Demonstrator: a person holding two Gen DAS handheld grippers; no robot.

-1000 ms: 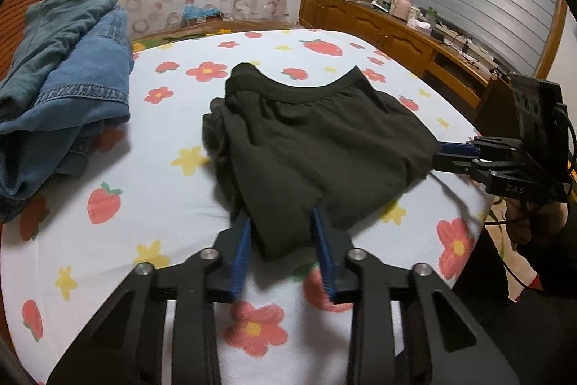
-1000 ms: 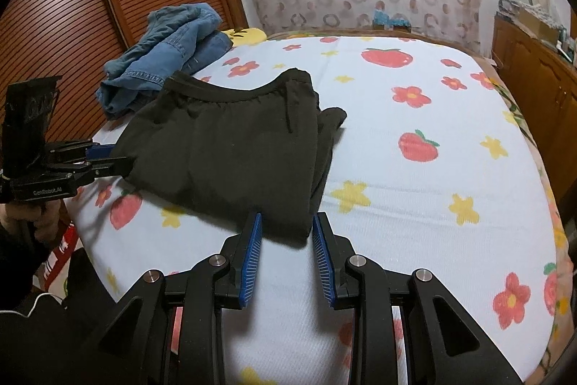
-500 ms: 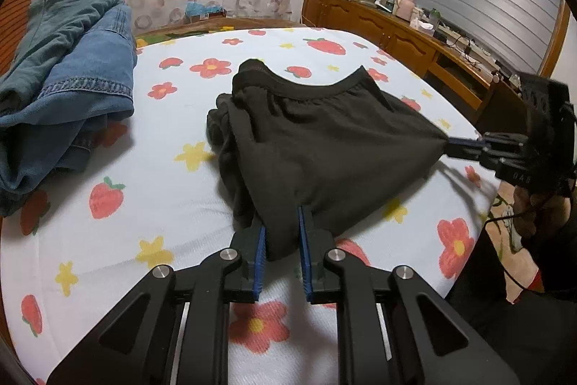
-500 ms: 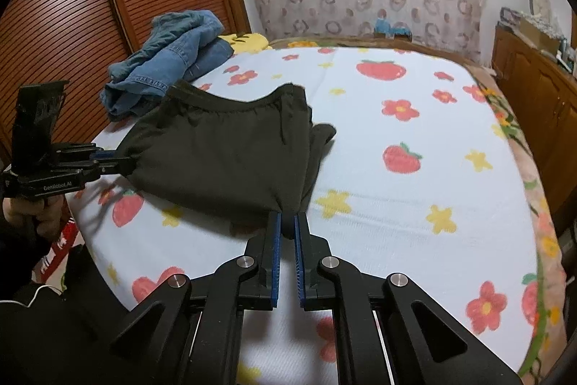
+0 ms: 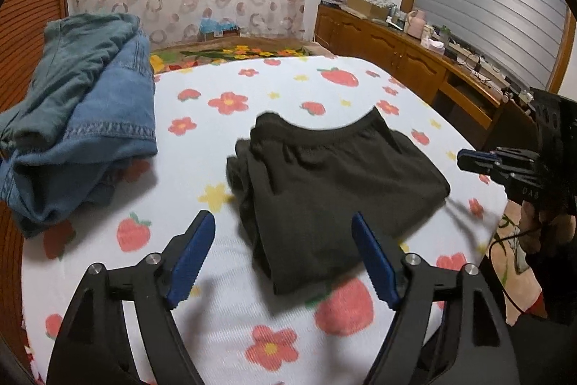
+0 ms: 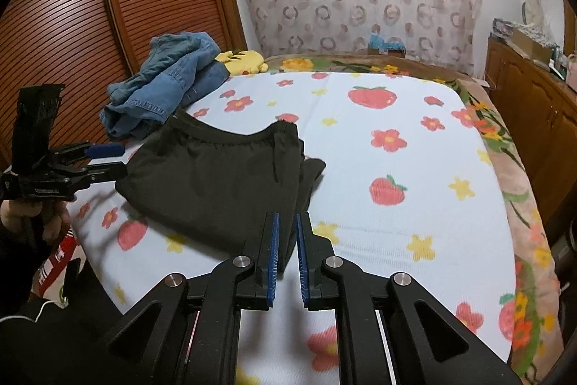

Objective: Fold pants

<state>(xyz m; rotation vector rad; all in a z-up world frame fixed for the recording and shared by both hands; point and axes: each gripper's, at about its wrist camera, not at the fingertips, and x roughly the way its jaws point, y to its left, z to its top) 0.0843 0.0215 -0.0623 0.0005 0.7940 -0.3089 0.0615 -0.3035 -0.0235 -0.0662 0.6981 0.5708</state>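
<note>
The folded black pants (image 5: 335, 190) lie mid-bed on the strawberry sheet (image 5: 202, 118). The left gripper (image 5: 285, 258) is spread wide, clear of them. The right gripper (image 6: 286, 255) is nearly clenched; whether it pinches the hem is unclear

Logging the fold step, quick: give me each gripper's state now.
Left gripper: open, holding nothing, just short of the folded black fabric pants.
Right gripper: nearly shut; whether it pinches the pants' edge cannot be told.
</note>
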